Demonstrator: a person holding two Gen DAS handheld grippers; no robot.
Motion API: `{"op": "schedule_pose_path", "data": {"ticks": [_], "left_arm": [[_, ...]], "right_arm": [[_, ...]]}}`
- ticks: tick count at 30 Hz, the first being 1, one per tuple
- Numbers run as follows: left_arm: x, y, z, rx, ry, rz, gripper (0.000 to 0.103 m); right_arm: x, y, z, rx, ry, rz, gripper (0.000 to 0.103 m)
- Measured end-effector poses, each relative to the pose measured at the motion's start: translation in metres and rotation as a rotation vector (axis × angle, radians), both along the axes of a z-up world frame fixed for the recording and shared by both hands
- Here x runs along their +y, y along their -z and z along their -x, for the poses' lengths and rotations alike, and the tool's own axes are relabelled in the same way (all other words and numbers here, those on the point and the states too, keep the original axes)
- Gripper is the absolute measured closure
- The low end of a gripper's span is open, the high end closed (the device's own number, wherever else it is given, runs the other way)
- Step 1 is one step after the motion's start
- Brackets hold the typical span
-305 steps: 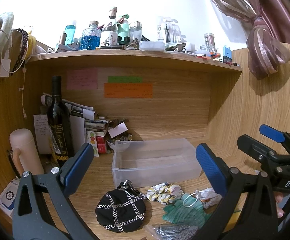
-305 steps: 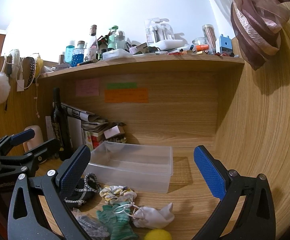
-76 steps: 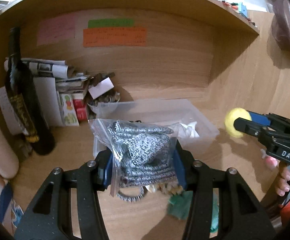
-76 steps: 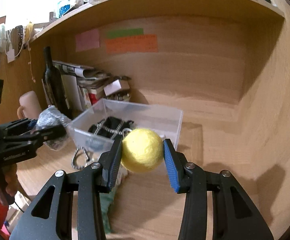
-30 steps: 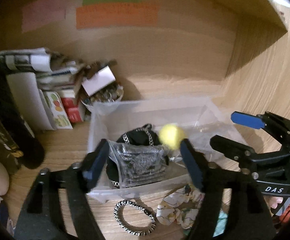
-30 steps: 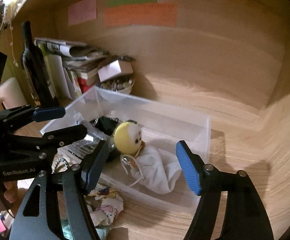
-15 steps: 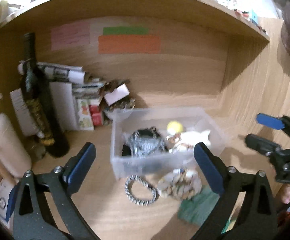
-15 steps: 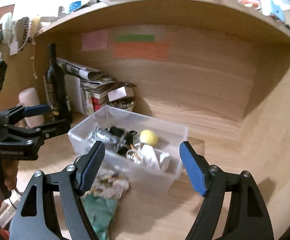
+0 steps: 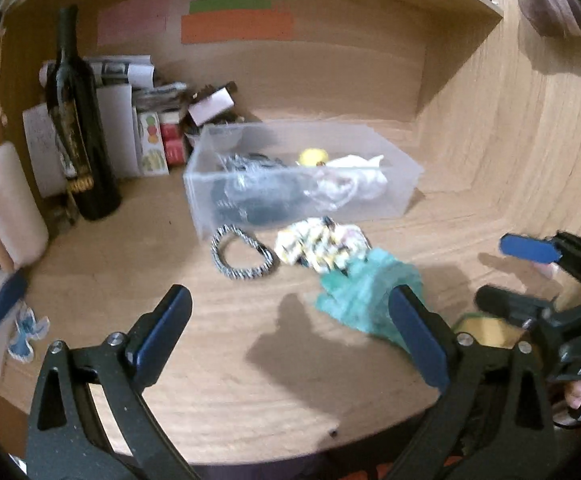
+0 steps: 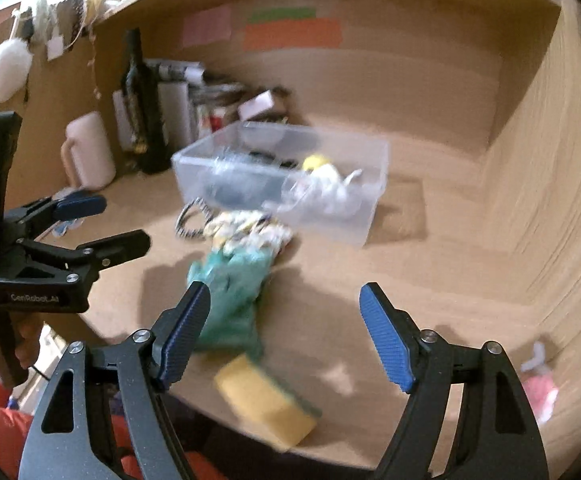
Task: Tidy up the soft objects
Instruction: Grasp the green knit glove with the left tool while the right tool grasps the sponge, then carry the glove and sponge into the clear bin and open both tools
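Both our grippers, left gripper [image 9: 290, 332] and right gripper [image 10: 284, 332], have let go and pulled back, jaws spread and empty. The yellow ball [image 9: 313, 156] now lies in the clear bin [image 9: 404, 196] ahead (green gloves [image 10: 234, 280] beside the right gripper's left jaw come next, probably).
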State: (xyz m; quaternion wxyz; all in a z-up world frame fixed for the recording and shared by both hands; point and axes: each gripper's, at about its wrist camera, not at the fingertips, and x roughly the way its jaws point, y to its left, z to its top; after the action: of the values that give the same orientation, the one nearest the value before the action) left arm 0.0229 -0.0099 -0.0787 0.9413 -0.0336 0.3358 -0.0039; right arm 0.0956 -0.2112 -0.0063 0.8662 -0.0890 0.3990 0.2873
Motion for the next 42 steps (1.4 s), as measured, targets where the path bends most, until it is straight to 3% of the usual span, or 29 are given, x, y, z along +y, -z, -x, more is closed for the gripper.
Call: {"op": "schedule_pose_path", "data": {"ticks": [5,7,11,14,15,21,24,29,33,34,42], "left_arm": [[-0.013,0.004,0.012,0.001,0.005,0.013,0.006],[-0.019,0.004,0.012,0.007,0.018,0.012,0.012],[-0.033,0.008,0.004,0.037,0.061,0.034,0.014],[-0.043,0.013,-0.005,0.06,0.092,0.063,0.014],[-0.046,0.015,-0.011,0.071,0.102,0.074,0.014],[-0.058,0.029,-0.04,0.119,0.12,0.099,0.015],[-0.063,0.039,-0.055,0.151,0.108,0.092,0.026],[-0.067,0.046,-0.059,0.134,0.108,0.052,0.042],[-0.067,0.045,-0.054,0.129,0.128,0.036,0.074],[-0.066,0.043,-0.052,0.127,0.128,0.038,0.078],[-0.046,0.018,-0.043,0.071,0.104,0.064,0.083]], "right_arm": [[0.006,0.01,0.012,0.054,-0.063,0.014,0.029],[0.004,0.016,0.017,0.071,-0.069,0.021,0.035],[-0.002,0.031,0.02,0.136,-0.078,0.029,0.056],[-0.009,0.032,0.021,0.125,-0.068,0.03,0.063],[-0.011,0.03,0.021,0.12,-0.064,0.027,0.07],[-0.028,0.029,0.006,0.119,0.002,0.01,0.075],[-0.032,0.025,0.0,0.108,0.021,-0.01,0.076],[-0.031,0.016,-0.006,0.057,0.033,-0.015,0.076],[-0.03,0.012,-0.012,0.029,0.045,-0.032,0.076],[-0.029,0.01,-0.014,0.02,0.049,-0.038,0.076],[-0.025,-0.005,-0.029,-0.035,0.073,-0.092,0.076]]}}
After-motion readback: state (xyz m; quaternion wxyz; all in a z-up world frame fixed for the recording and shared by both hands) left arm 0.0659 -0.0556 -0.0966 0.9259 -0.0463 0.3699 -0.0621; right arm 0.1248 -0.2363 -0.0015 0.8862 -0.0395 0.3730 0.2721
